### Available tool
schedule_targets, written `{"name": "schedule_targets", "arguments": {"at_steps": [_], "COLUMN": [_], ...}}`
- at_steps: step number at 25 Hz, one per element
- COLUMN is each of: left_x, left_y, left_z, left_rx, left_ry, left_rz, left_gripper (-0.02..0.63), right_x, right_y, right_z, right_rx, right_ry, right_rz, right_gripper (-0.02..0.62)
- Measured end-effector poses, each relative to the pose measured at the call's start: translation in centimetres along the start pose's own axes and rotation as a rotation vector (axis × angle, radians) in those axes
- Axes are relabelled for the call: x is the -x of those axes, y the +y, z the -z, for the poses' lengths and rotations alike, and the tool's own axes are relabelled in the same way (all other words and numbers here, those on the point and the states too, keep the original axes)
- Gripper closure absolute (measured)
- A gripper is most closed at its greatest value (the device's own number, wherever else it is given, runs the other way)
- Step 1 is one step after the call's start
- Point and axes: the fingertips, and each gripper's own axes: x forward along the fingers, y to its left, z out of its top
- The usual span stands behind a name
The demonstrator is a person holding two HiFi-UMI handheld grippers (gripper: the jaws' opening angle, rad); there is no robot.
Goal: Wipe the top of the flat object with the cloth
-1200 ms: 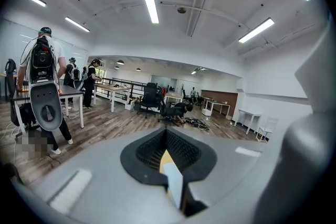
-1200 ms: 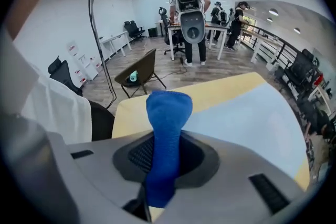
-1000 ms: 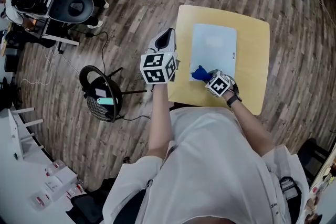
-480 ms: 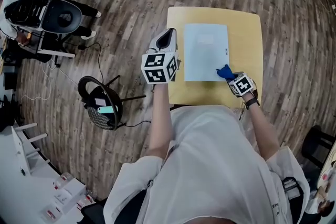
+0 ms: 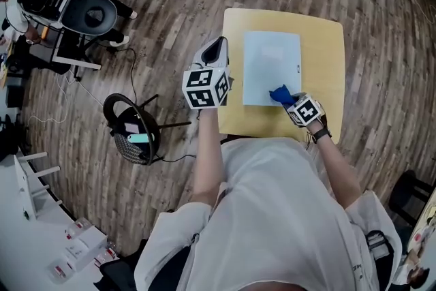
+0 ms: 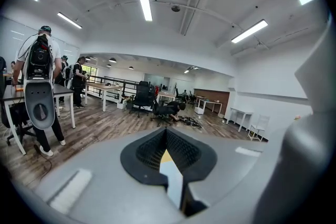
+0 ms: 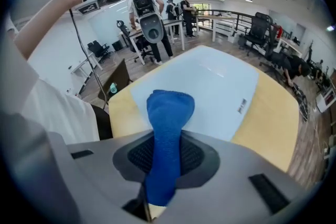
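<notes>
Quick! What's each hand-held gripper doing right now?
Left hand-held gripper: closed, holding nothing.
Right hand-held gripper: closed on the blue cloth.

The cloth (image 7: 168, 113) is deep blue with a fine knit weave, set between the black ribbed jaws of the grey right gripper (image 7: 167, 152). The flat object (image 5: 271, 68) is pale blue-white, with a small dark mark at its 3 o'clock edge. The desk (image 5: 327, 58) is pale yellow. The left gripper (image 5: 216, 51) is grey too, and its cube (image 5: 204, 87) bears black-and-white square markers. The floor (image 5: 170, 3) shows brown wood planks
</notes>
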Motion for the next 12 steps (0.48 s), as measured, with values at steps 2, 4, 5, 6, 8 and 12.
{"name": "schedule_targets", "arguments": {"at_steps": [2, 4, 5, 6, 8, 12], "left_x": [0.3, 0.7, 0.9, 1.0, 1.3, 1.6], "left_y": [0.7, 1.2, 1.4, 1.5, 1.7, 1.9], "left_z": [0.1, 0.2, 0.2, 0.2, 0.2, 0.2], "left_rx": [0.007, 0.011, 0.012, 0.013, 0.012, 0.011], "left_ry": [-0.002, -0.004, -0.004, -0.005, -0.007, -0.006], "left_rz": [-0.016, -0.029, -0.034, -0.038, -0.046, -0.057], "left_gripper": [0.595, 0.595, 0.595, 0.595, 0.595, 0.595], "right_x": [-1.1, -2.5, -3.3, -4.1, -5.7, -8.2], "right_y": [2.6, 5.4, 6.8, 8.0, 10.1, 12.1], "right_z": [-2.6, -5.0, -5.9, -6.7, -7.7, -8.6], "right_rx": [0.057, 0.113, 0.148, 0.19, 0.283, 0.404], "right_ry": [-0.028, -0.042, -0.044, -0.041, -0.022, 0.016], "right_rz": [-0.064, -0.122, -0.148, -0.171, -0.207, -0.24], "right_gripper": [0.52, 0.52, 0.52, 0.52, 0.52, 0.52]}}
